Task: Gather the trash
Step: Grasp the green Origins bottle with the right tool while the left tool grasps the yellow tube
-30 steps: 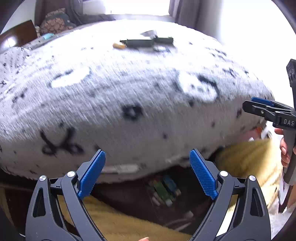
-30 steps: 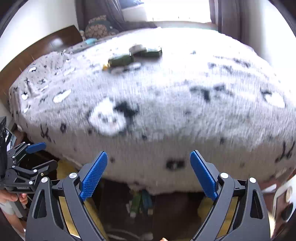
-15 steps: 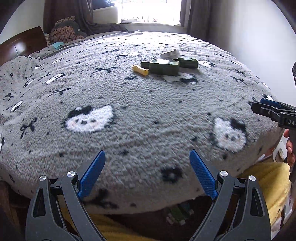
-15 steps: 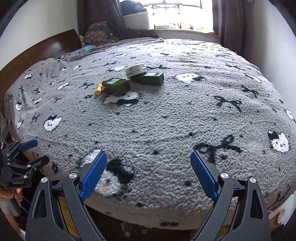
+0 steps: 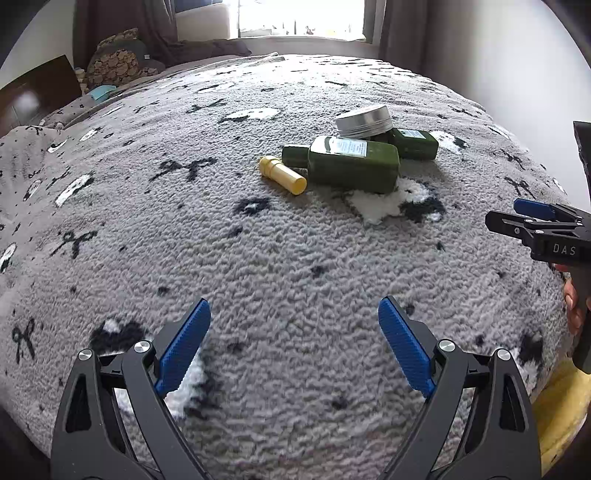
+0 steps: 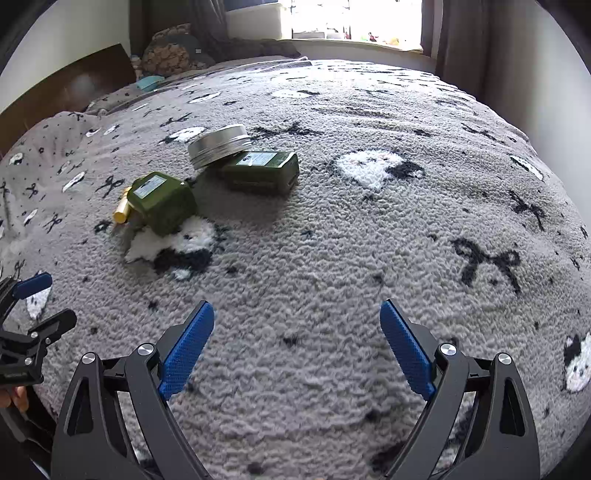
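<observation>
Four pieces of trash lie together on a grey fleece bed cover (image 5: 280, 258): a yellow tube (image 5: 282, 174), a dark green bottle (image 5: 347, 162), a second green bottle (image 5: 413, 143) behind it, and a round silver tin (image 5: 364, 120) leaning on that one. In the right wrist view the same group sits at upper left: green bottle (image 6: 160, 203), second green bottle (image 6: 262, 171), tin (image 6: 218, 146), yellow tube (image 6: 122, 212). My left gripper (image 5: 293, 350) hangs open over the cover, well short of them. My right gripper (image 6: 295, 350) is open too, nothing between its fingers.
The bed cover (image 6: 369, 221) carries black bows and white cat faces. A wooden headboard (image 6: 70, 88) and pillows (image 6: 173, 55) are at the far left, a bright window (image 6: 354, 18) with curtains behind. A yellow sheet (image 5: 557, 413) shows at the bed's near right edge.
Both grippers have risen from below the bed's edge and moved forward over the cover; the trash now appears larger and nearer. Both jaws stay wide apart.
</observation>
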Demonstrator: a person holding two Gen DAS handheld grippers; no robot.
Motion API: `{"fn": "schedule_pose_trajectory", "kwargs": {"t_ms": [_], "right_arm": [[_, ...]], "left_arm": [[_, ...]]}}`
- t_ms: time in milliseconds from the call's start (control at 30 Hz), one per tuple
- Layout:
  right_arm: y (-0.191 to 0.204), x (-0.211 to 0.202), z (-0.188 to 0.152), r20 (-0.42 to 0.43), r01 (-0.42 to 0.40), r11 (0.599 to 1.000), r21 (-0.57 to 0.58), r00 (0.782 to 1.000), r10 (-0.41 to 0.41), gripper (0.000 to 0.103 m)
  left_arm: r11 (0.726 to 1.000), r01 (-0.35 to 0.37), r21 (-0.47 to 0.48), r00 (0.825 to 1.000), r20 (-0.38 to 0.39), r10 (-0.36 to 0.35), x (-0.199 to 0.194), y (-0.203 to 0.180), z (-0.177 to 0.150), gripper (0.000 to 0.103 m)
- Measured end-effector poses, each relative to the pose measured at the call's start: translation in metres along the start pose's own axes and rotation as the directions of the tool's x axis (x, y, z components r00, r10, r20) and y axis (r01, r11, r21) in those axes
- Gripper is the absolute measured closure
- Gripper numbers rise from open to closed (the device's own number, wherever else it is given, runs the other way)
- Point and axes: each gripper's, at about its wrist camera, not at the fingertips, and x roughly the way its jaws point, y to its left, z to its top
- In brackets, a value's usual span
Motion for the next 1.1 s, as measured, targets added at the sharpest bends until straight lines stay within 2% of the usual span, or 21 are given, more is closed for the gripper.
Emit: {"fn": "schedule_pose_trajectory", "kwargs": {"t_ms": [133,367,533,600,667,700,800,900,933,1000,1067,1100], "right_arm": [[0.0,0.019,0.016,-0.009,0.0,1.0,-0.025,1.0,0.0,0.011],[0.006,0.048,0.045,-0.004,0.015,0.998,-0.059,1.0,-0.015,0.011],[0.014,0.07,0.07,-0.007,0.04,0.995,-0.095,0.999,-0.04,0.011],[0.02,0.077,0.08,0.003,0.062,0.991,-0.115,0.998,-0.063,0.011],[0.027,0.084,0.089,0.016,0.074,0.986,-0.148,0.997,-0.072,0.003],[0.03,0.089,0.093,0.018,0.072,0.983,-0.167,0.997,-0.07,0.004],[0.038,0.102,0.105,0.008,0.061,0.976,-0.208,0.998,-0.061,0.004],[0.04,0.111,0.114,-0.003,0.032,0.975,-0.221,0.999,-0.034,0.004],[0.039,0.112,0.115,-0.011,0.017,0.976,-0.219,1.0,-0.02,0.005],[0.038,0.114,0.114,-0.032,-0.031,0.977,-0.211,0.999,0.025,0.019],[0.039,0.11,0.111,-0.028,-0.047,0.976,-0.21,0.999,0.042,0.038],[0.039,0.107,0.109,-0.028,-0.046,0.976,-0.211,0.999,0.042,0.038]], "left_arm": [[1.0,-0.006,-0.006,1.0,-0.007,0.006,0.021,0.003,0.02,0.017],[0.999,-0.005,-0.043,1.0,-0.003,0.004,0.05,0.009,0.057,0.027],[0.997,-0.011,-0.074,1.0,-0.011,0.01,0.068,0.014,0.079,0.028],[0.997,-0.012,-0.074,1.0,-0.017,0.01,0.075,0.015,0.087,0.028],[0.997,-0.018,-0.07,1.0,-0.023,0.016,0.081,0.017,0.093,0.028],[0.997,-0.022,-0.073,0.999,-0.03,0.019,0.086,0.019,0.097,0.028],[0.996,-0.017,-0.087,0.999,-0.04,0.014,0.095,0.025,0.105,0.033],[0.995,-0.017,-0.094,0.999,-0.045,0.013,0.099,0.03,0.109,0.043],[0.995,-0.015,-0.095,0.999,-0.046,0.011,0.101,0.031,0.11,0.048],[0.996,-0.014,-0.093,0.999,-0.047,0.01,0.101,0.032,0.11,0.055],[0.996,-0.018,-0.084,0.999,-0.043,0.014,0.099,0.032,0.108,0.069],[0.997,-0.022,-0.077,0.999,-0.04,0.019,0.097,0.032,0.106,0.073]]}}
